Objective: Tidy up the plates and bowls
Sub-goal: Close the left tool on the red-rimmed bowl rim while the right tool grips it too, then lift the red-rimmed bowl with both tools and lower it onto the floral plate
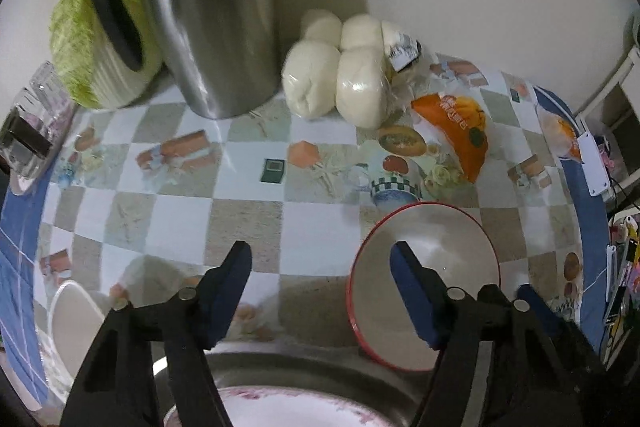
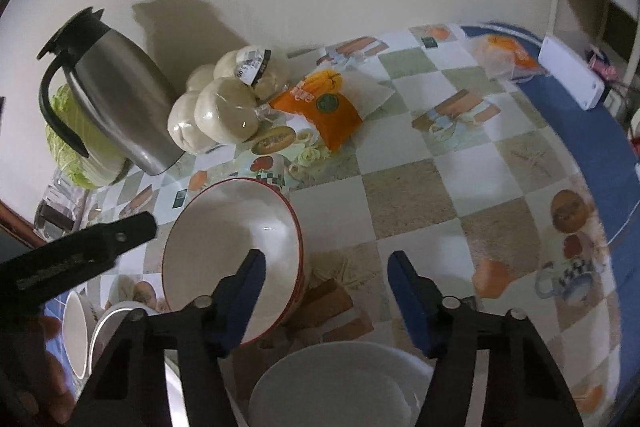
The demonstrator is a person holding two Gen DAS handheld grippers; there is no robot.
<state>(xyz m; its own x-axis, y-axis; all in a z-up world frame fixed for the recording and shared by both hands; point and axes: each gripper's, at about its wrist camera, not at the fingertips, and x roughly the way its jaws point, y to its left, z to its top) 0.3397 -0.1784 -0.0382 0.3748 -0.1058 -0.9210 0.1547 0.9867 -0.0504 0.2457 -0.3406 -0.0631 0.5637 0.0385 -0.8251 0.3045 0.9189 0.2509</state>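
Red-rimmed bowl (image 1: 424,283) sits between the two tongs. Left tongs (image 1: 320,291): part-open, empty, bowl under its right finger. Right tongs (image 2: 326,293): part-open, empty, bowl rim under its left finger; white plates (image 2: 340,383) directly below, nearer.

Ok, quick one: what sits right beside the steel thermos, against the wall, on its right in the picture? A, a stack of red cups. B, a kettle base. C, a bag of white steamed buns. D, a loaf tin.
C: the bag of white steamed buns lies just right of the steel thermos by the wall, in both wrist views.
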